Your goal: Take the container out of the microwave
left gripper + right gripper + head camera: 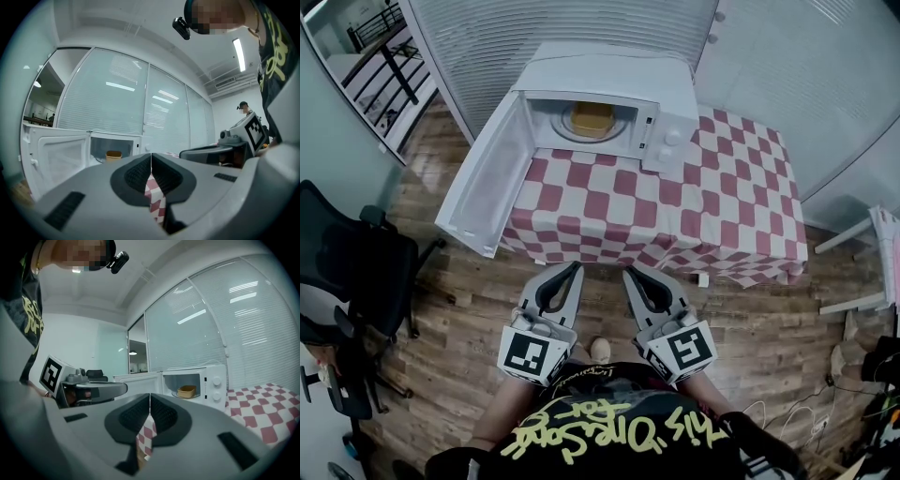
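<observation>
The tan container (591,119) sits on the turntable inside the white microwave (609,80), straight ahead of both grippers and well apart from them. The microwave's door (483,178) is swung wide open, ahead and to the left of the left gripper (575,268), so the cavity faces the tools. The left gripper is clenched, its dark pads pressed together with nothing between them. The right gripper (630,274) is clenched the same way and also empty. The two are held side by side, near each other, both pointing at the table. Between the jaw tips and the microwave lies the red-and-white checked tablecloth (722,206), its hanging front edge just ahead of them. A black office chair (347,262) stands on the wooden floor (469,309), well off to the left gripper's left.
</observation>
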Action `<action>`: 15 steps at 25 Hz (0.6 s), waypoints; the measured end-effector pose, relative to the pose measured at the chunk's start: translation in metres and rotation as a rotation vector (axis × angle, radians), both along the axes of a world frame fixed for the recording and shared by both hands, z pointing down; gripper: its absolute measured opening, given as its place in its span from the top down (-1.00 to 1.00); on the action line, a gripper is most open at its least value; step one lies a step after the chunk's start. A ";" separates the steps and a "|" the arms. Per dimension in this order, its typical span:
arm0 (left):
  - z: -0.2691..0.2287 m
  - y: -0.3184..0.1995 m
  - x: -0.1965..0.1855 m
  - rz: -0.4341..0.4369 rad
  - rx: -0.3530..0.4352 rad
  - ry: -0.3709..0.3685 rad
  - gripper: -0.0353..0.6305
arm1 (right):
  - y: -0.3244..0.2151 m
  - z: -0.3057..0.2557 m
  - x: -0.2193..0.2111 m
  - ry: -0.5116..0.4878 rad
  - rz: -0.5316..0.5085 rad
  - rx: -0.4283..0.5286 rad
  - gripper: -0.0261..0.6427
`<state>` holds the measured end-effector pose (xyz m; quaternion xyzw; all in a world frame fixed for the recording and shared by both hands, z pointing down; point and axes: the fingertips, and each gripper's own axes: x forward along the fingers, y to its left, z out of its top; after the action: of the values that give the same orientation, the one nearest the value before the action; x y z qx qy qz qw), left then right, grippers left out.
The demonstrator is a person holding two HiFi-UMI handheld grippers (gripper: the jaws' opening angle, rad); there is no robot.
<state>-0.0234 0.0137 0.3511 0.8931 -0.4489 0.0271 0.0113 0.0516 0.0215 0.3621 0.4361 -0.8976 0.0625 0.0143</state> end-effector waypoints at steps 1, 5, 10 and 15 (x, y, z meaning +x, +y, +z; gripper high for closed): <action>0.001 0.000 0.000 -0.002 0.000 0.000 0.87 | 0.000 0.001 0.001 -0.001 0.000 -0.002 0.89; 0.003 0.004 0.002 -0.013 -0.004 0.002 0.87 | 0.002 0.003 0.003 -0.001 -0.012 -0.005 0.89; 0.004 0.008 0.003 -0.018 -0.009 -0.011 0.87 | 0.005 0.006 0.005 -0.007 -0.019 -0.013 0.89; 0.009 0.009 0.003 -0.022 -0.022 -0.015 0.87 | 0.006 0.010 0.007 -0.015 -0.020 -0.028 0.89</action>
<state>-0.0206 0.0226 0.3600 0.8877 -0.4585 0.0387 0.0179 0.0582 0.0277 0.3719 0.4265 -0.9010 0.0781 0.0144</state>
